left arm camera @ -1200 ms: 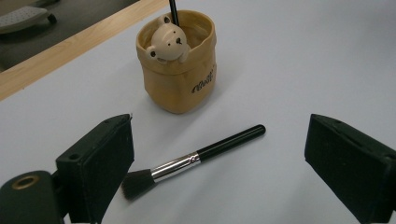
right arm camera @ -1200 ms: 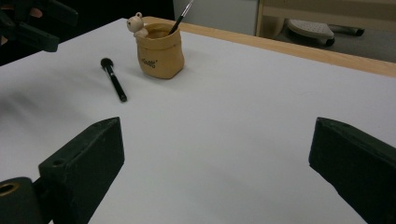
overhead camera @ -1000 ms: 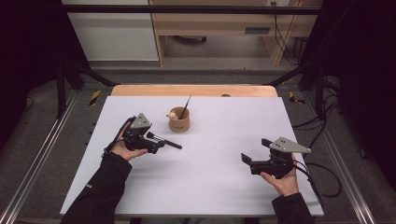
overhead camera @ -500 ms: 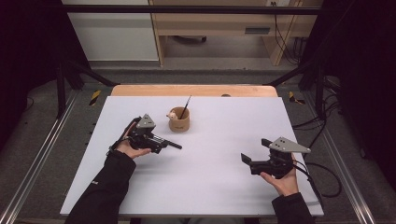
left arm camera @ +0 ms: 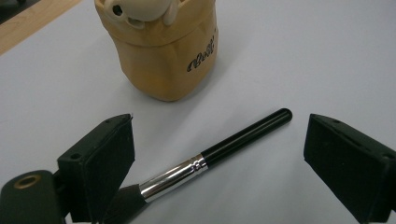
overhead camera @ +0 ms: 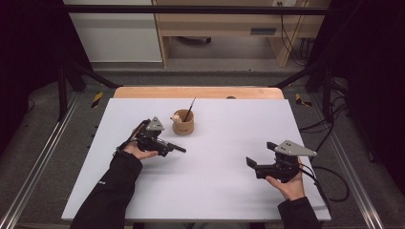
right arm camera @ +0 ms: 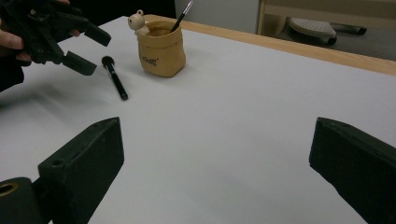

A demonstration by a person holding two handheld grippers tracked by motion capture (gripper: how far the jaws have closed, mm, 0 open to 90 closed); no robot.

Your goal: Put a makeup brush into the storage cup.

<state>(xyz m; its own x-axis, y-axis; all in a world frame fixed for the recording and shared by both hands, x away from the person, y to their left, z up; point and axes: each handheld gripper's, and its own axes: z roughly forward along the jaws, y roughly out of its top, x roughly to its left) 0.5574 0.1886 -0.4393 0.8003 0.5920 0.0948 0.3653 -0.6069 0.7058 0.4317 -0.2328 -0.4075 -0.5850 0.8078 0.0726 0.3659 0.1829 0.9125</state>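
Left gripper, gaping empty, straddles the brush, its bristles partly hidden.

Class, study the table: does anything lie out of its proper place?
Yes. A makeup brush lies flat on the table beside the tan holder, between the open left gripper's jaws, while another brush stands inside the holder.

Beyond the white table, a wooden desk; cables, possibly power leads.
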